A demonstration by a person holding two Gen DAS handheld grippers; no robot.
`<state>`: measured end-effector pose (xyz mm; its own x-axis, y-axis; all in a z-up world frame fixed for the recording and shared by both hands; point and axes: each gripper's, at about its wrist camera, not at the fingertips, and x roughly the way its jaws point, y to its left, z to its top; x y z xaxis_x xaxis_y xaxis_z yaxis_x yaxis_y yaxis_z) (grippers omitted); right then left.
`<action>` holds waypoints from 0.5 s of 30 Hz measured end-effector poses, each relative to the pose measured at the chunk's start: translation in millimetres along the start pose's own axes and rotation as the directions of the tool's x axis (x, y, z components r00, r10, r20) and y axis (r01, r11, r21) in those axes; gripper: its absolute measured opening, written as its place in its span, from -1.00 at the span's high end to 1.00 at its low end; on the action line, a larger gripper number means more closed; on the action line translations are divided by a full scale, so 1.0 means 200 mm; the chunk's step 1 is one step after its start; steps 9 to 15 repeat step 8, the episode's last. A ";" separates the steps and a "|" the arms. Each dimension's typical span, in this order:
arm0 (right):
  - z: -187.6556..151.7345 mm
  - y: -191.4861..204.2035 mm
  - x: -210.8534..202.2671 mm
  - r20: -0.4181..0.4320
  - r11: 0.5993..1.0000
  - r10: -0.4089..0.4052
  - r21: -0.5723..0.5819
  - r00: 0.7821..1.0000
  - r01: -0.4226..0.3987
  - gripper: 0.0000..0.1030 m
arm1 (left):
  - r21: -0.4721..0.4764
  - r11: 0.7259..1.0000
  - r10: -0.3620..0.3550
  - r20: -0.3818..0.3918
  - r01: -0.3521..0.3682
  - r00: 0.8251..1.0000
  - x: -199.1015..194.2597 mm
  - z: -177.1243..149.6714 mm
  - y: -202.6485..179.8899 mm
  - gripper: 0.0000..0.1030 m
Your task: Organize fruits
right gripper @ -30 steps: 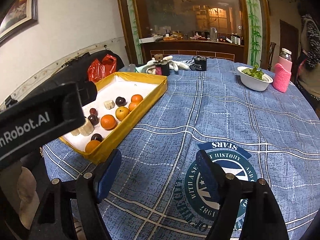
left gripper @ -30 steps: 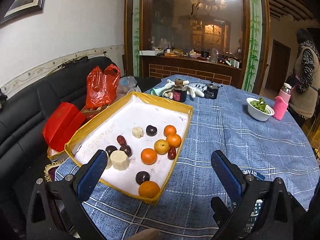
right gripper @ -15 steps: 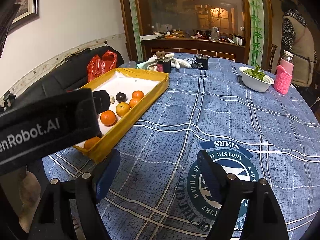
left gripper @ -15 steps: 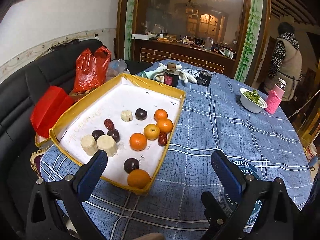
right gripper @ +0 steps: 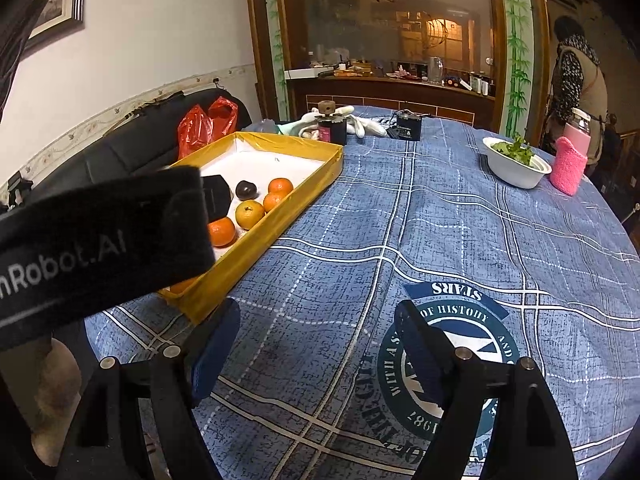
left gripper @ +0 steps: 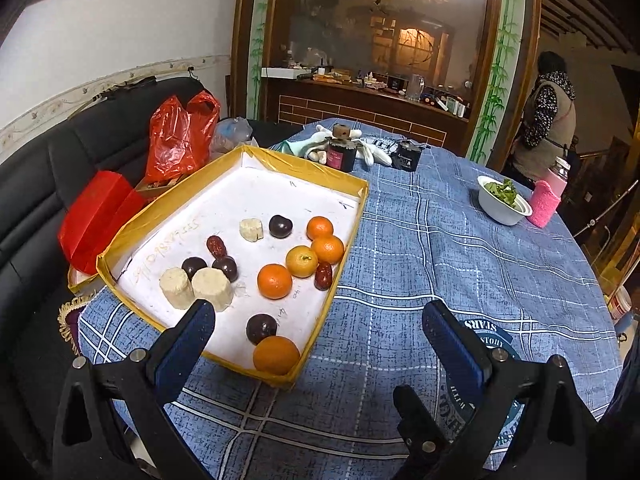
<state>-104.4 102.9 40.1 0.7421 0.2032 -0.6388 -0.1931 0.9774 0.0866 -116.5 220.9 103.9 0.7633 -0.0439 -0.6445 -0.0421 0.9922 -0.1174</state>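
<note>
A yellow-rimmed tray [left gripper: 352,224] with a white floor lies on the blue checked tablecloth. In it are several oranges [left gripper: 274,281], dark round fruits [left gripper: 261,328], red dates [left gripper: 323,275] and pale cut pieces [left gripper: 212,289]. One orange [left gripper: 276,355] sits in the tray's near corner. My left gripper [left gripper: 318,340] hangs open just short of that corner, nothing between its fingers. My right gripper [right gripper: 316,340] is open over bare cloth, to the right of the tray [right gripper: 320,172]. The left gripper's strap [right gripper: 100,240] hides much of the tray in the right wrist view.
Beyond the tray stand a small dark jar [left gripper: 340,152], white gloves [left gripper: 372,152] and a black box [left gripper: 408,158]. A white bowl of greens [left gripper: 504,200] and a pink bottle [left gripper: 548,196] sit far right. A person [left gripper: 548,120] stands behind. Red bags [left gripper: 180,136] lie on the black sofa.
The left wrist view has swung and tilted slightly, so the tray now sits further left and lower in it. In the right wrist view the strap covers more of the tray. Both grippers stay open.
</note>
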 end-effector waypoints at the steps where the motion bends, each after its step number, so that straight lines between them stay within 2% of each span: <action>1: 0.00 0.01 0.00 0.000 1.000 0.000 -0.003 1.000 0.000 -0.64 | -0.002 1.000 -0.001 -0.005 0.001 1.000 0.00 0.00 0.00 -1.00; 15: 0.00 0.00 -0.01 0.006 1.000 0.004 0.000 1.000 -0.004 -0.67 | 0.012 1.000 0.006 -0.013 -0.006 1.000 0.00 -0.01 -0.01 -1.00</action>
